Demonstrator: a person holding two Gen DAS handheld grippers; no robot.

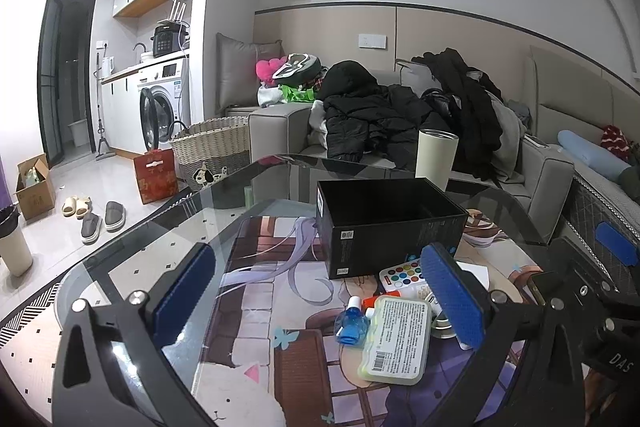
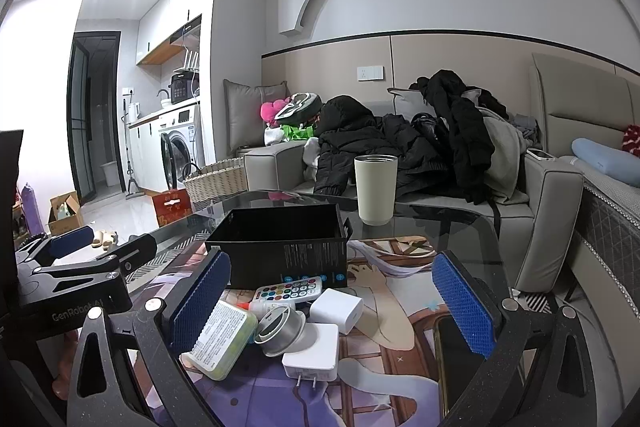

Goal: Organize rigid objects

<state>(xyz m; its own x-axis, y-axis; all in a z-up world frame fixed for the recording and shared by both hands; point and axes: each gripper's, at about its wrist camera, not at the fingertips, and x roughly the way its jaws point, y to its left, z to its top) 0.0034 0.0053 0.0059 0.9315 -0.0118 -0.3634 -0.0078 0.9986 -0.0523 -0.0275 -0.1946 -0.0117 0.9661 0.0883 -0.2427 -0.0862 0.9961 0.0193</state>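
Both grippers hover wide over a crowded little heap, and the trouble is right there in how tightly it is packed: in the lower middle of the right wrist view the metal tin (image 2: 279, 327) lies tipped on its side against the white plug adapter (image 2: 312, 351), with the green-edged case (image 2: 220, 339) leaning just beside it, so a closing finger that catches the tin's round wall could well send it rolling off toward the edge of the glass table (image 1: 132, 247). The small white charger cube (image 2: 336, 309) and the colour-button remote (image 2: 289, 289) sit close behind, touching or nearly so, and a clumsy grab risks dragging two things at once. The empty black box (image 2: 280, 247), centre frame, looks like the destination, and its light cardboard walls could shift if bumped; the cream tumbler (image 2: 376, 187) stands behind it, upper middle. The right gripper (image 2: 336, 307) is spread wide and holds nothing, its left pad overlapping the green-edged case in view, contact unclear. In the left wrist view the left gripper (image 1: 320, 291) is likewise wide and empty, its right pad above the pile, the blue bottle (image 1: 352, 323) lower centre between its fingers.
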